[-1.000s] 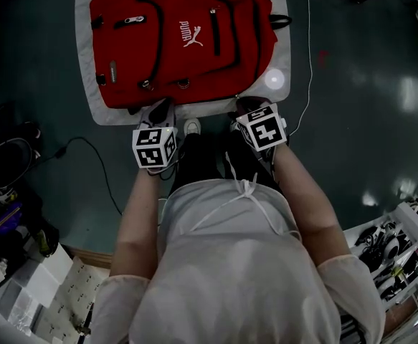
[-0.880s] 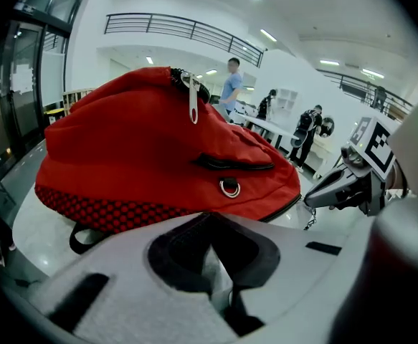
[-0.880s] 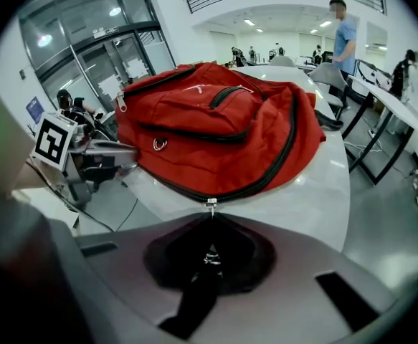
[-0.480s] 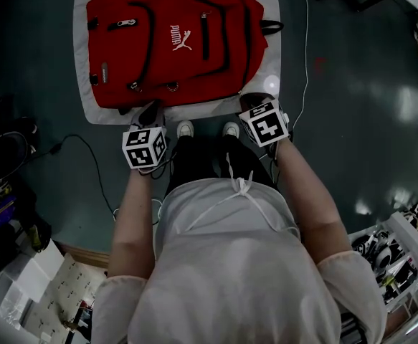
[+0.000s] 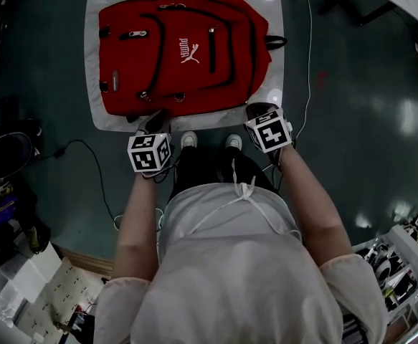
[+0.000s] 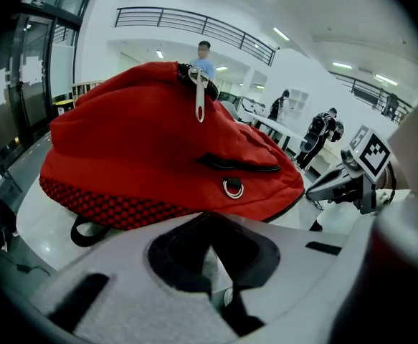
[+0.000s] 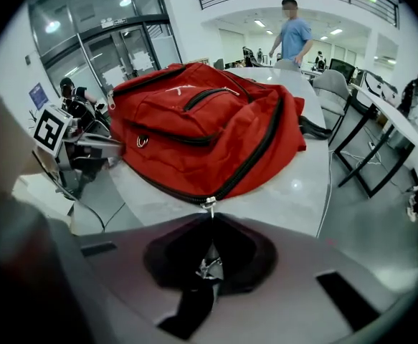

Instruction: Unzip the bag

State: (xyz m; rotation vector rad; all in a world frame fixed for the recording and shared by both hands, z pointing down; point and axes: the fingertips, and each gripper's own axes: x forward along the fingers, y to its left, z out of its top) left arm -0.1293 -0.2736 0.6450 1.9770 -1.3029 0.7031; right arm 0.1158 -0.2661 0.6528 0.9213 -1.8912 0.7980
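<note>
Red backpack (image 5: 180, 56) lies flat on white bench (image 5: 92, 84), front side up, top handle at the far end. White logo (image 5: 188, 49) mid-front, black zip lines curving across the panels, small side pocket zip near the left edge. The bag takes up most of the bench top and its near edge sits close to the bench's near edge. In the left gripper view a silver puller (image 6: 200, 99) hangs from the top of the bag and a metal D-ring (image 6: 232, 188) sits low on the red fabric; mesh-patterned band along the underside. All zips look closed.

Right hand-held gripper (image 7: 210, 217): jaws together, pinching the zipper pull (image 7: 209, 203) of the main black zip at the bag's near right corner.

Left hand-held gripper (image 6: 210, 224): jaws together, tips right at the bag's near left edge, nothing seen between them.

Both forearms reach forward and down from the person's torso, roughly parallel, marker cubes facing up: left cube (image 5: 150, 153), right cube (image 5: 269, 129). Person stands at the bench edge, shoes (image 5: 188, 140) between the two grippers, on a dark floor (image 5: 352, 106).
</note>
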